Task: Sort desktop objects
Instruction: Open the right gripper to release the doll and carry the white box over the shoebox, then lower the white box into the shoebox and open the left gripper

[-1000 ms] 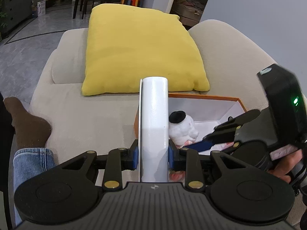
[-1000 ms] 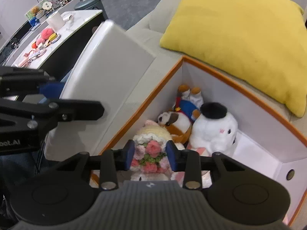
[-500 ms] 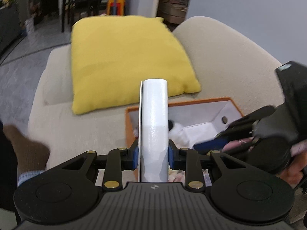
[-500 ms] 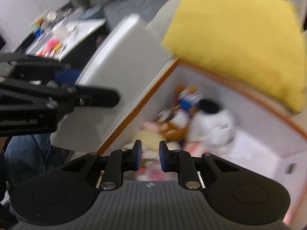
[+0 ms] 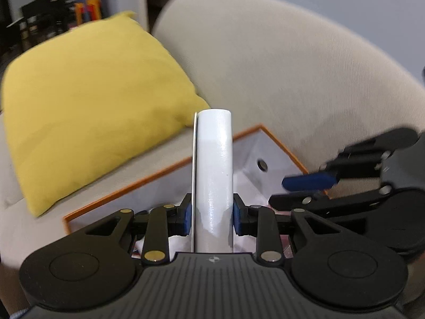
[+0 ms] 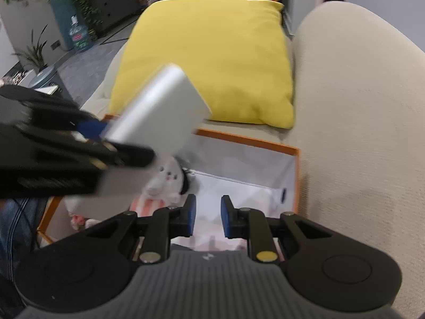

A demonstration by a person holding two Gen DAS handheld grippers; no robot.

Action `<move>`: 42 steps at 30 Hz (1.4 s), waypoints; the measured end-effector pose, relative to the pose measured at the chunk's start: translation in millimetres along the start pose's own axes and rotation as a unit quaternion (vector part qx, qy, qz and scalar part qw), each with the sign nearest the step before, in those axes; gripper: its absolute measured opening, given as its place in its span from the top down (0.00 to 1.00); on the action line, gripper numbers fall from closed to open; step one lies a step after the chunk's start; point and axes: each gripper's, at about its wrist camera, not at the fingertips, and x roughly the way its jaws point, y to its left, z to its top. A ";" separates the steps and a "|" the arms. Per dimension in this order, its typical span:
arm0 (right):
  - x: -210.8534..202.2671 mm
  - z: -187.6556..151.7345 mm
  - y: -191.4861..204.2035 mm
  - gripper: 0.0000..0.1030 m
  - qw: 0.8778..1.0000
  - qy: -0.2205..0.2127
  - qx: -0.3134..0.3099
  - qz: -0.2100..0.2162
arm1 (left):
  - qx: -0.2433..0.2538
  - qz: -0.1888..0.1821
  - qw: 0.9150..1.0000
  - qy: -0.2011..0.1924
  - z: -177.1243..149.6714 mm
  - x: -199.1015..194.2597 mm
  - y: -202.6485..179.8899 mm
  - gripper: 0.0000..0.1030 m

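Observation:
My left gripper (image 5: 211, 214) is shut on a flat white lid (image 5: 213, 164), held edge-on and upright over an orange-rimmed white box (image 5: 132, 186) on the sofa. In the right wrist view the lid (image 6: 162, 114) slants over the box's left part, blurred. My right gripper (image 6: 208, 212) hovers above the box's right half, jaws a little apart with nothing between them. A white plush toy (image 6: 167, 178) lies in the box (image 6: 249, 139), partly hidden under the lid. In the left wrist view the right gripper (image 5: 305, 188) is at the right.
A yellow cushion (image 6: 212, 61) lies on the beige sofa just behind the box. The sofa's rounded backrest (image 5: 292, 79) rises to the right of the box. A person's jeans-clad leg (image 6: 16, 226) is at the left edge.
Both hands have swung sideways over the box, toward the backrest end. The right jaws have narrowed and now stand over a barer part of the box. The lid stays gripped.

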 end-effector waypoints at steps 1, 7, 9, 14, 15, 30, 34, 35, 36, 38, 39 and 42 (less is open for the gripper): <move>0.5 -0.5 -1.5 0.80 1.000 0.002 -0.006 -0.004 | 0.008 0.002 1.000 0.010 0.1 8.4 -2.1 0.68; 12.5 -0.7 -17.3 0.80 1.000 0.010 -0.008 -0.008 | 0.071 -0.005 0.996 0.047 6.9 43.9 -17.5 0.68; 15.0 -1.9 -24.2 0.80 1.000 0.016 -0.003 -0.020 | 0.088 -0.008 0.995 0.055 8.9 52.9 -20.5 0.68; 15.1 -3.6 -35.9 0.79 0.999 0.025 0.005 -0.029 | 0.126 -0.018 0.989 0.071 12.7 72.7 -22.4 0.68; 16.8 -3.5 -36.3 0.79 0.999 0.028 0.004 -0.030 | 0.133 -0.019 0.988 0.074 13.5 76.5 -23.4 0.68; 34.4 -1.5 -36.2 0.79 0.998 0.057 -0.002 -0.040 | 0.184 -0.044 0.974 0.123 10.7 136.8 -30.6 0.68; 35.8 -3.5 -32.6 0.80 0.997 0.061 -0.002 -0.037 | 0.186 -0.041 0.974 0.125 6.5 142.4 -28.6 0.68; 36.5 -3.8 -31.3 0.80 0.997 0.061 -0.002 -0.037 | 0.184 -0.043 0.974 0.125 6.3 141.2 -27.5 0.68; 37.0 -3.8 -30.7 0.80 0.997 0.062 -0.003 -0.036 | 0.182 -0.044 0.975 0.121 6.0 138.6 -25.9 0.68; 38.3 -3.5 -29.9 0.80 0.997 0.063 -0.003 -0.036 | 0.181 -0.047 0.975 0.116 4.9 131.9 -22.8 0.68; 40.3 -3.0 -30.5 0.80 0.997 0.064 -0.003 -0.036 | 0.178 -0.048 0.976 0.115 4.1 127.7 -20.4 0.67; 42.3 -1.4 -30.8 0.80 0.997 0.065 -0.003 -0.037 | 0.169 -0.054 0.978 0.111 -1.9 112.0 -11.3 0.67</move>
